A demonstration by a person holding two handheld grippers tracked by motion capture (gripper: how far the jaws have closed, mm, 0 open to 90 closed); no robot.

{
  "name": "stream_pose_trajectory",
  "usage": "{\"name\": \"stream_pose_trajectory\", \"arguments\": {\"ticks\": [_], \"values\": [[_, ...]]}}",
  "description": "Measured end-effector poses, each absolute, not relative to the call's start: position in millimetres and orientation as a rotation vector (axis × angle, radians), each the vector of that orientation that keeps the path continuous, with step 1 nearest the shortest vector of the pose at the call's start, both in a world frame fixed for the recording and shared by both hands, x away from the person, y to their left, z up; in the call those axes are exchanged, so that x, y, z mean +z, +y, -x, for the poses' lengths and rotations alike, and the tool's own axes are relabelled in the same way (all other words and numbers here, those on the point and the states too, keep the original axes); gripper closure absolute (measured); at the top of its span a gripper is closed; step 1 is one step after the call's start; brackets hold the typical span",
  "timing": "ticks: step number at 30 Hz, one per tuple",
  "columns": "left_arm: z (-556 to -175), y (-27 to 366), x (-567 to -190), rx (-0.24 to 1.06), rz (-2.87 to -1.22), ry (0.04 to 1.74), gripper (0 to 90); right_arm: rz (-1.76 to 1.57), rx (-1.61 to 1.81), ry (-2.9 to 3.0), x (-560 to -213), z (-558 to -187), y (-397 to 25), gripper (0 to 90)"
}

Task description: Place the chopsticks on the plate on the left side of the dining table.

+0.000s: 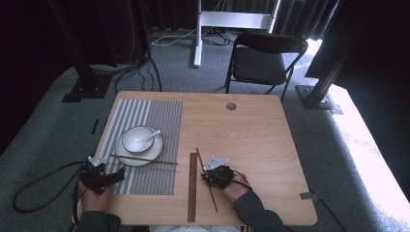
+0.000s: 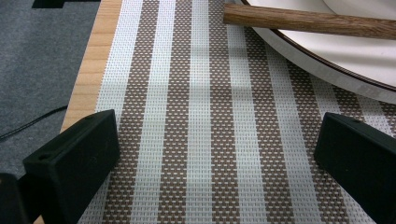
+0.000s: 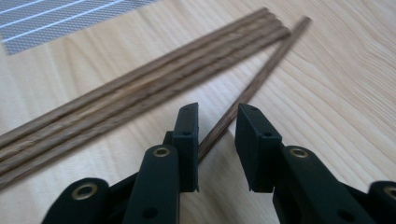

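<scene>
Wooden chopsticks are being set out at a light wooden table [image 1: 251, 125], seen from above the person's side. Nearest the front edge, the right gripper [image 3: 217, 140] is lowered over a single loose chopstick [image 3: 261, 77] that lies slanted on the bare wood just beside a neat bundle of chopsticks [image 3: 140, 86]. Its jaws are partly open, straddling the stick on both sides without yet pinching it. For a clean pick-up, the stick is best kept centred between the jaws and squeezed near its middle, so that it lifts level and the bundle is not disturbed. Near the front left corner, the left gripper [image 2: 215, 154] is held wide open over the striped placemat [image 2: 201, 116], with nothing grasped. Farther back on the placemat, a white plate [image 1: 155, 152] carries a bowl [image 1: 138, 138] with a spoon [image 1: 151, 137], and another chopstick [image 2: 308, 21] is laid across the plate's near rim.
</scene>
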State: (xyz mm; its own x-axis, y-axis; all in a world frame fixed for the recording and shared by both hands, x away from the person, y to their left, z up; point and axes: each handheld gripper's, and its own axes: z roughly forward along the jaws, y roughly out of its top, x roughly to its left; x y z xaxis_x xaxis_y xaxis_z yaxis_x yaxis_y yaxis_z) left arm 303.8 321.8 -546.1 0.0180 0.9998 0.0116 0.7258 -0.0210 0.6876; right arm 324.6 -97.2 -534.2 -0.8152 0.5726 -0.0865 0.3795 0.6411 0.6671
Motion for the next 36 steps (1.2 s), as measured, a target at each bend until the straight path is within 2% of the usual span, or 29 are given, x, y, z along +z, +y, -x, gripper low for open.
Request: {"name": "stream_pose_trajectory", "arguments": {"ticks": [23,36], "values": [[-304,322,-546,0.713,-1.799,1.759,0.3,-1.049,0.848,2.436,-533,-343,-121,83.0],[-304,322,-546,0.713,-1.799,1.759,0.3,-1.063,0.843,2.411,-533,-343,-122,84.1]]}}
